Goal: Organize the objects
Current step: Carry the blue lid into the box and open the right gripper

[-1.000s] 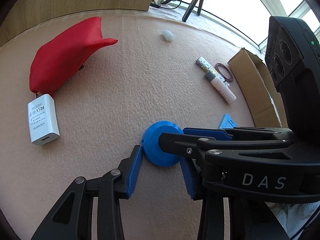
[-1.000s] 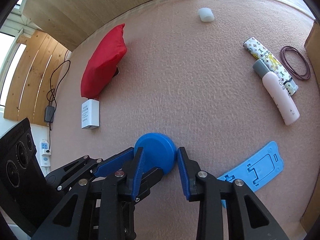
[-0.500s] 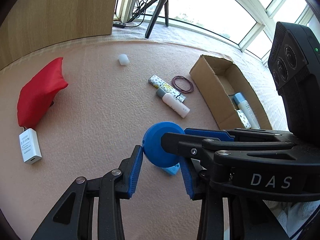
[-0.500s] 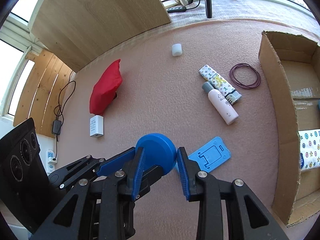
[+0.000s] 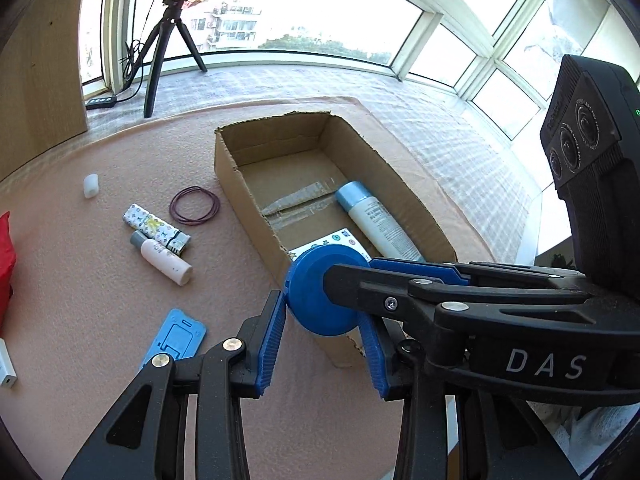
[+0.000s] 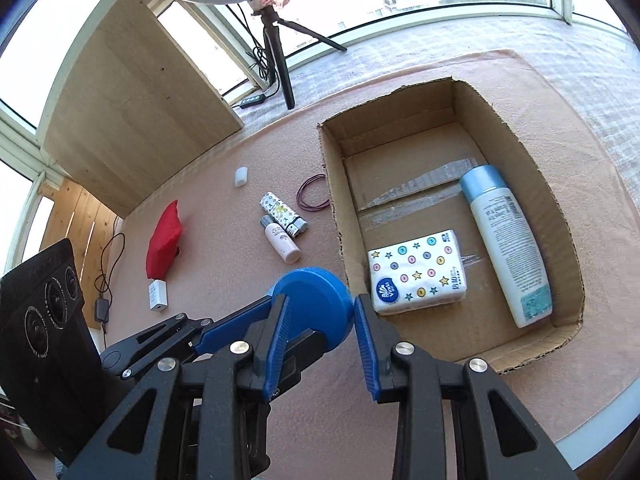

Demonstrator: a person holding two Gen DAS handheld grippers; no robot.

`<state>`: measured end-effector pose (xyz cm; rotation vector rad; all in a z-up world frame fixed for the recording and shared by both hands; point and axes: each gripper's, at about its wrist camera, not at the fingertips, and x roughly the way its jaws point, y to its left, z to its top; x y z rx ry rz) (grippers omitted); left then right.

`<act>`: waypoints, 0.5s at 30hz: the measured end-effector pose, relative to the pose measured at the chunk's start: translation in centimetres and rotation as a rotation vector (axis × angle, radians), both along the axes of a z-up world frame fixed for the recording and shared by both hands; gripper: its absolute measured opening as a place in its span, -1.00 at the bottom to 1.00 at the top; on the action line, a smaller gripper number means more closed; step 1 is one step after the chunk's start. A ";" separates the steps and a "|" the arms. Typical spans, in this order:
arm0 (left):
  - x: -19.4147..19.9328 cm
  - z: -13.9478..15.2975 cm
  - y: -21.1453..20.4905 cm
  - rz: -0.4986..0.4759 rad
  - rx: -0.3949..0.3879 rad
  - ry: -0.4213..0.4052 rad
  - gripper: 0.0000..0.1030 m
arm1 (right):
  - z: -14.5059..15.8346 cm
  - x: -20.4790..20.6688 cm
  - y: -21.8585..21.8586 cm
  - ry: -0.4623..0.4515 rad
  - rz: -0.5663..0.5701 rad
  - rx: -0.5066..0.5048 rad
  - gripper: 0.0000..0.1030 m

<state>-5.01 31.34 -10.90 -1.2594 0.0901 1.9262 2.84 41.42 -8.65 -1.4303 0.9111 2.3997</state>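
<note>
Both tongs, left (image 5: 322, 314) and right (image 6: 318, 314), pinch one blue disc (image 6: 310, 300) at lower centre; uneven release could drop it outside the cardboard box (image 6: 334, 184)

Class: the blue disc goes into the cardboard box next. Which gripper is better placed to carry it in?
Probably the right gripper. It and the left gripper both pinch the blue disc, but the cardboard box lies on the right gripper's side, its bare floor just ahead.
</note>
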 end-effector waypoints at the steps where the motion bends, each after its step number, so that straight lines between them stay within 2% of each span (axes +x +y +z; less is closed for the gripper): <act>1: 0.3 0.0 0.9 -0.012 0.001 -0.001 -0.22 | 0.0 0.4 0.6 -0.002 -0.011 0.004 -0.42; 8: 1.5 -0.6 5.9 -0.069 -0.008 -0.012 -0.22 | -0.6 2.6 3.9 -0.012 -0.072 0.001 -0.42; 15: 1.3 -1.2 7.7 -0.081 -0.023 -0.019 -0.22 | -1.1 2.9 5.1 -0.015 -0.075 0.001 -0.42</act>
